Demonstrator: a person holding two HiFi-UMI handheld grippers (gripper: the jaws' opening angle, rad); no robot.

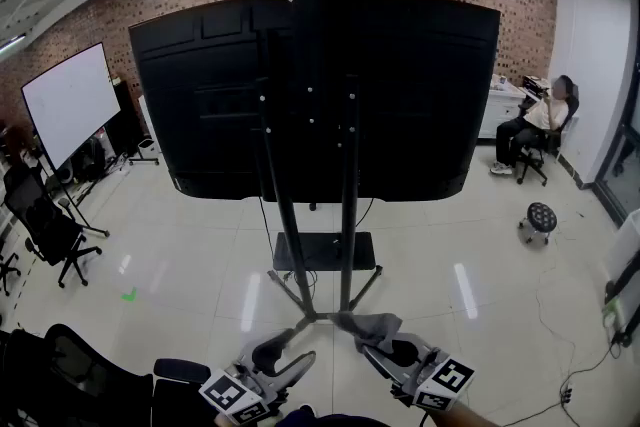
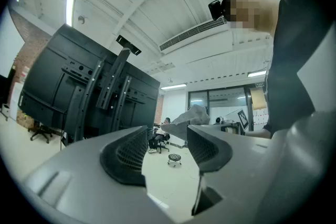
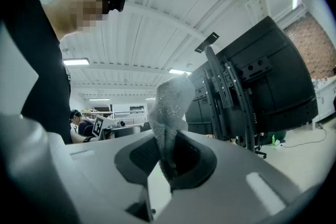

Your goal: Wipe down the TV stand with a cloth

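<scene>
A tall black TV stand (image 1: 305, 245) holds a big black TV (image 1: 400, 105), seen from the back, straight ahead of me. Its legs spread on the pale floor. My right gripper (image 1: 385, 347) is shut on a grey cloth (image 1: 368, 325), low and just right of the stand's base. In the right gripper view the cloth (image 3: 169, 107) rises from between the jaws, with the stand (image 3: 231, 97) to the right. My left gripper (image 1: 278, 358) stands open and holds nothing, low and left of the base. In the left gripper view the left gripper (image 2: 167, 152) points up past the stand (image 2: 105, 92).
A whiteboard (image 1: 68, 100) and black office chairs (image 1: 50, 230) stand at the left. A person sits on a chair (image 1: 535, 130) at the far right, near a small round stool (image 1: 540, 218). A cable (image 1: 560, 335) trails on the floor at right. A brick wall runs behind.
</scene>
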